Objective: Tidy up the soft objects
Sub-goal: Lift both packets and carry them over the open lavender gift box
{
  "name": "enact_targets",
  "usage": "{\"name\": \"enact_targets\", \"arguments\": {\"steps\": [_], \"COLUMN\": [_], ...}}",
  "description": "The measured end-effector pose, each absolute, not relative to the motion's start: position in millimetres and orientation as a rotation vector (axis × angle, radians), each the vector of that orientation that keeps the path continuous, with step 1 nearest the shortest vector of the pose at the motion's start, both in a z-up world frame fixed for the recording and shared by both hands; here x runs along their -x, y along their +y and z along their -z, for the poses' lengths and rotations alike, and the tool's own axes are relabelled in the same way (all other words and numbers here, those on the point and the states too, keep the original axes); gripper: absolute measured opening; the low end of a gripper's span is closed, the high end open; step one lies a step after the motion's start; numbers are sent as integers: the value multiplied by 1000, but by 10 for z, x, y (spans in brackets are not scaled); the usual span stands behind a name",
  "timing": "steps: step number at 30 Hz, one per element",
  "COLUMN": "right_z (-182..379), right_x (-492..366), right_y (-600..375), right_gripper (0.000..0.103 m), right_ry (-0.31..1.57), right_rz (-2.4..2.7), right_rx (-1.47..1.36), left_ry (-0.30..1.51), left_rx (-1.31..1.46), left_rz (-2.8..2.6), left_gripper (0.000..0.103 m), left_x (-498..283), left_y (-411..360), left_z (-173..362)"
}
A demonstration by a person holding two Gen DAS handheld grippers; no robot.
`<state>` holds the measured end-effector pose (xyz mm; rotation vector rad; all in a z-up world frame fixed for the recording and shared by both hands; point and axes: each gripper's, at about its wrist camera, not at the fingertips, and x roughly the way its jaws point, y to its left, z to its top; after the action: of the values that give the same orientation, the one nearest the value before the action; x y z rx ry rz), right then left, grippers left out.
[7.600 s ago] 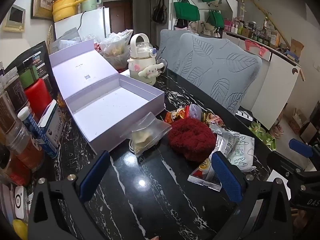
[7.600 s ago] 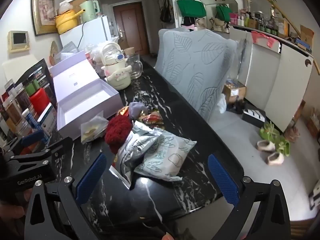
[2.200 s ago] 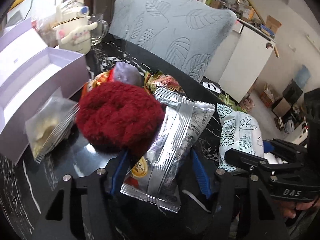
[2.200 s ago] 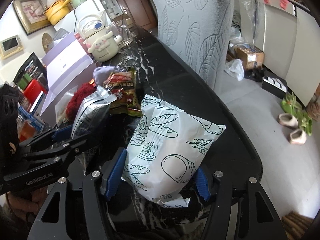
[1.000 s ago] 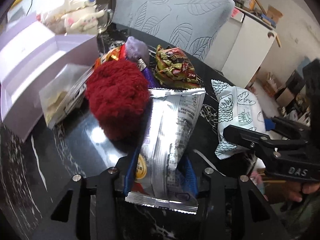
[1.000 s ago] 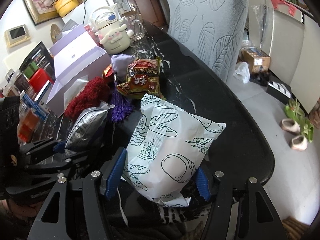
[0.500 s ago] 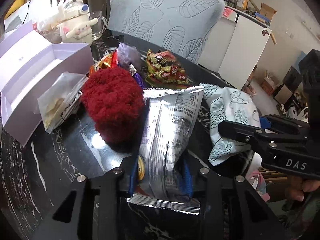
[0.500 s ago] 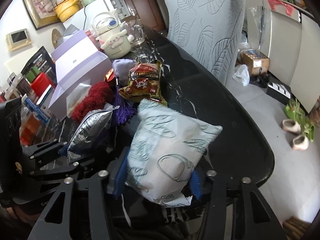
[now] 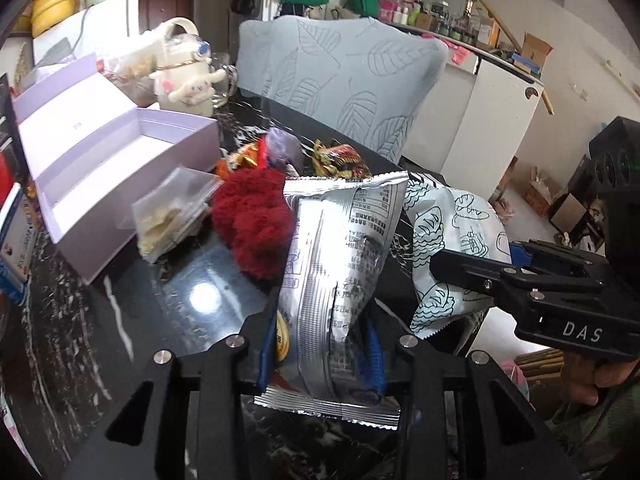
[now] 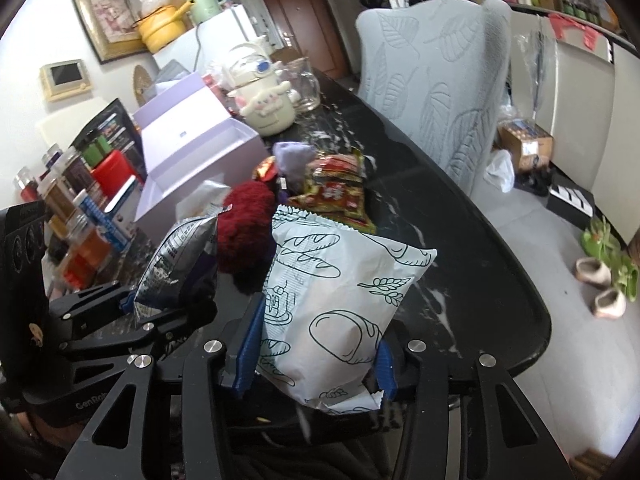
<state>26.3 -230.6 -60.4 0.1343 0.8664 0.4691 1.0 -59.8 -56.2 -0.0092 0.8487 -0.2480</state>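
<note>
Lifting two packets at once, you have the left hand-held gripper (image 9: pixel 320 344) clenched on the silver snack bag (image 9: pixel 340 248) and the right hand-held gripper (image 10: pixel 316 356) clenched on the bread-print bag (image 10: pixel 340 300), both held above the black marble tabletop (image 9: pixel 120 320). Next, probably, carry them to the open lilac box (image 9: pixel 120 168) without crushing either. Kitchen clutter crowds the room.
</note>
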Motion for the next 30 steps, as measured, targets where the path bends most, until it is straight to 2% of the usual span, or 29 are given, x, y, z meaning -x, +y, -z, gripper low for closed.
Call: {"name": "enact_targets", "arguments": {"steps": [30], "right_z": [29], "right_x": [-60], "right_y": [-1116], "right_gripper": [47], "right_ry": [705], "right_rz": [-826], "right_rx": [33], "left_ry": [637], "left_rx": [87], "left_rz": [-40], "left_gripper": [36], "left_x": [519], "left_y": [480], "left_z": [-62]}}
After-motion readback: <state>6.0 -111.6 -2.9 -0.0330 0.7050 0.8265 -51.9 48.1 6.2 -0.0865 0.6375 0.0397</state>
